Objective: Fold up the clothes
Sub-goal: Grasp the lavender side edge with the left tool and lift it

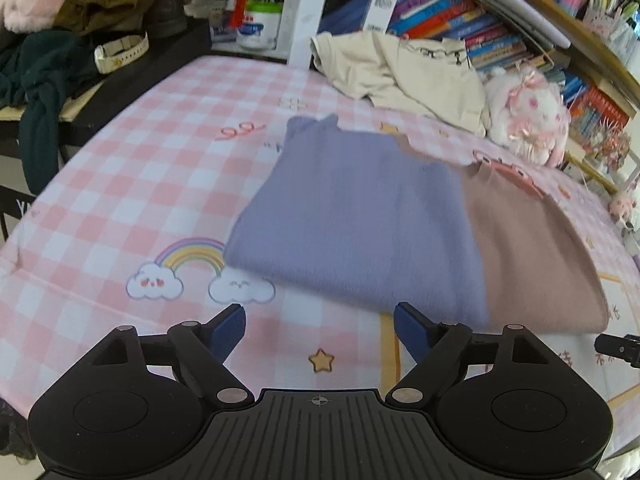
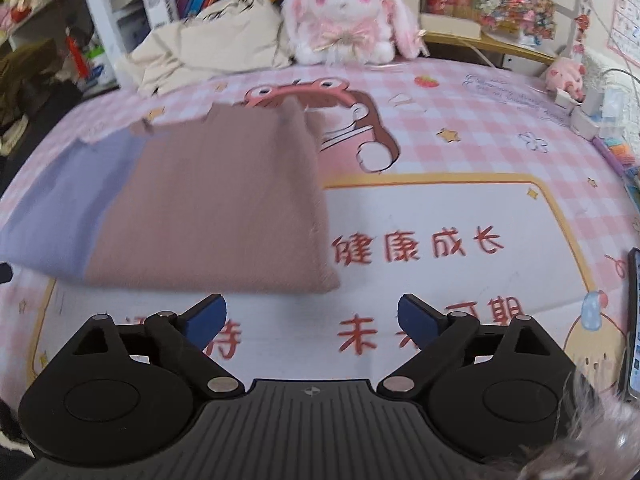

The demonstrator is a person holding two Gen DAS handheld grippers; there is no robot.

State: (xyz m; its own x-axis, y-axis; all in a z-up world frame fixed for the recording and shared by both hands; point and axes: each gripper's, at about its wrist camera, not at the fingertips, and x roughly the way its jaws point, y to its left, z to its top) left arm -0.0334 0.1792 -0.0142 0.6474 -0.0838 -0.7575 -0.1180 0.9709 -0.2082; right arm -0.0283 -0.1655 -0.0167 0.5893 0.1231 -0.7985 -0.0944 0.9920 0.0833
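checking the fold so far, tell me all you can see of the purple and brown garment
The folded garment looks like soft, fuzzy knit, purple on one half and dusty brown on the other. It lies flat as a rough rectangle on the pink checked sheet, notched edge away from the cameras. Nothing grips it; the beige clothing behind lies apart.

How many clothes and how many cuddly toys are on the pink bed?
Clothes: 2, the folded purple and brown garment and the crumpled cream garment.
Cuddly toys: 2, the white and pink bunny and the small pink plush at the far edge.
Total: 4
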